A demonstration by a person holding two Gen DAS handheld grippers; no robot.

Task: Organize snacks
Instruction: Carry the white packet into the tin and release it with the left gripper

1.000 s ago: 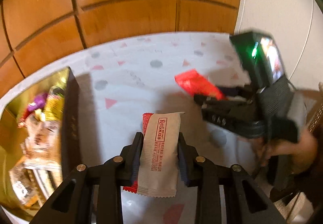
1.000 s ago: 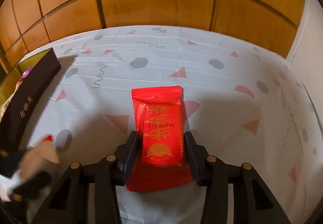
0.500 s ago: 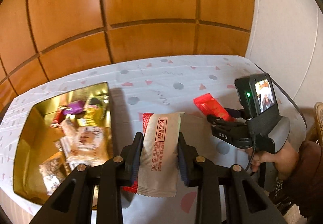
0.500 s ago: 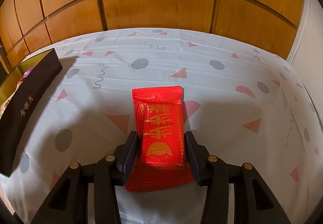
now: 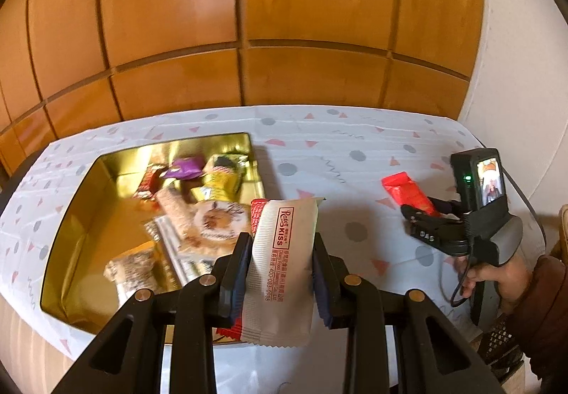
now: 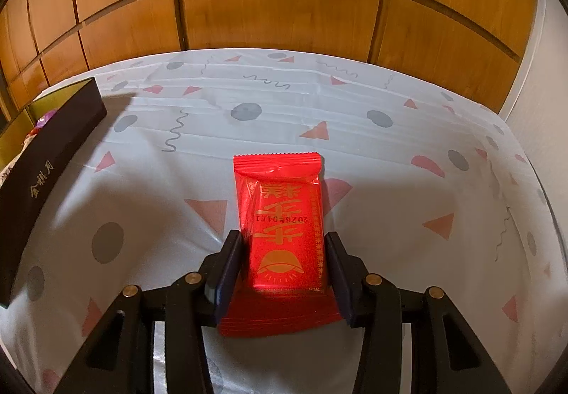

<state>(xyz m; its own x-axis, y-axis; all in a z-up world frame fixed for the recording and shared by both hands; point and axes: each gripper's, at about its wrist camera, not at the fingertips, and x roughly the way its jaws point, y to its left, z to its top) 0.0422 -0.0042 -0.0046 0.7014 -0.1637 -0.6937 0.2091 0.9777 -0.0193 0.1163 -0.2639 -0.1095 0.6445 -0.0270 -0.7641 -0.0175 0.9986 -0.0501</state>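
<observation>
My left gripper (image 5: 280, 252) is shut on a beige snack packet (image 5: 284, 252) with red print and a red end, held in the air over the right rim of the open gold tin (image 5: 81, 216). Several wrapped snacks (image 5: 213, 216) lie in the tin. At the right, my right gripper (image 5: 415, 212) holds a red snack packet (image 5: 404, 189) low over the tablecloth, with a person's hand (image 5: 497, 280) on its grip. In the right wrist view the right gripper (image 6: 284, 252) is shut on the red packet (image 6: 280, 216), whose sides touch both pads.
A white tablecloth (image 6: 390, 145) with grey dots and pink triangles covers the table. The tin's dark outer wall (image 6: 46, 163) stands at the left of the right wrist view. A wooden panelled wall (image 5: 248, 21) rises behind the table, and a white wall (image 5: 514, 56) at the right.
My left gripper has risen and swung left with the beige packet, so the whole tin has come into its view. The right gripper and red packet have stayed put.
</observation>
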